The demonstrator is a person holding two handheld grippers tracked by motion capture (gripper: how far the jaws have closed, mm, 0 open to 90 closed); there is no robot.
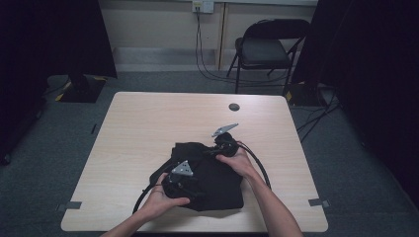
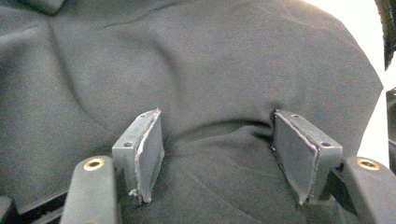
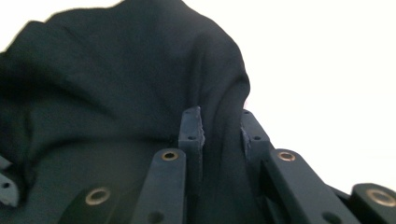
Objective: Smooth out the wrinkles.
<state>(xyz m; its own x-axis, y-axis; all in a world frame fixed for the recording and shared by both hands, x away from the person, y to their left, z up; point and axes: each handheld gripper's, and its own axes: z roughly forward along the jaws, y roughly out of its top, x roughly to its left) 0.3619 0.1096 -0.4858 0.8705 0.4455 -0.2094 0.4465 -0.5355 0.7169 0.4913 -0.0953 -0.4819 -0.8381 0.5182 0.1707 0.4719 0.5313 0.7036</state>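
Note:
A black garment (image 1: pixel 220 185) lies crumpled on the near half of the wooden table (image 1: pixel 148 123). My left gripper (image 1: pixel 193 189) rests on its near left part. In the left gripper view its jaws stand wide apart around a low hump of the fabric (image 2: pixel 210 70), and the left gripper (image 2: pixel 219 158) is open. My right gripper (image 1: pixel 211 151) is at the garment's far edge. In the right gripper view the right gripper (image 3: pixel 222 128) has its jaws close together, with a raised fold of the dark cloth (image 3: pixel 116 93) pinched between the pads.
A round cable hole (image 1: pixel 234 106) sits in the table's far part. Beyond the table stand a black folding chair (image 1: pixel 264 49) and loose cables on the floor (image 1: pixel 207 69). Black gripper cables loop beside the garment on both sides.

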